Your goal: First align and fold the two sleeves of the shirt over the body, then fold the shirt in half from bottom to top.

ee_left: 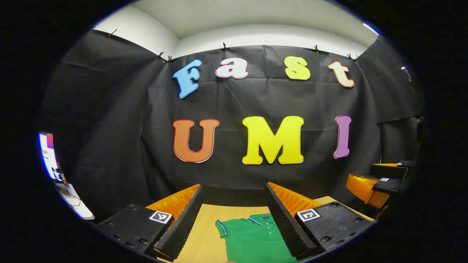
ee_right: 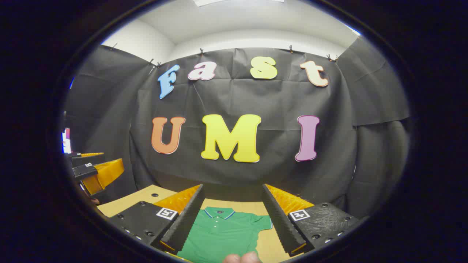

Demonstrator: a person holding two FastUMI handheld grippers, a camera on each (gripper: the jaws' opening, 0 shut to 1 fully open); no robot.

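Note:
A green polo shirt lies flat on the wooden table, collar toward the wall. One short sleeve is spread out to the left. My left gripper hangs above the shirt's near part, open wide with nothing between its fingers. In the right gripper view the same shirt shows its other sleeve spread to the right. My right gripper is also open and empty above it. Each gripper appears beside the other: the right gripper at the far right, the left gripper at the far left.
The black cloth wall closes off the back of the table. A lit screen and a white surface stand to the left. A person's fingertips show at the bottom edge of the right gripper view.

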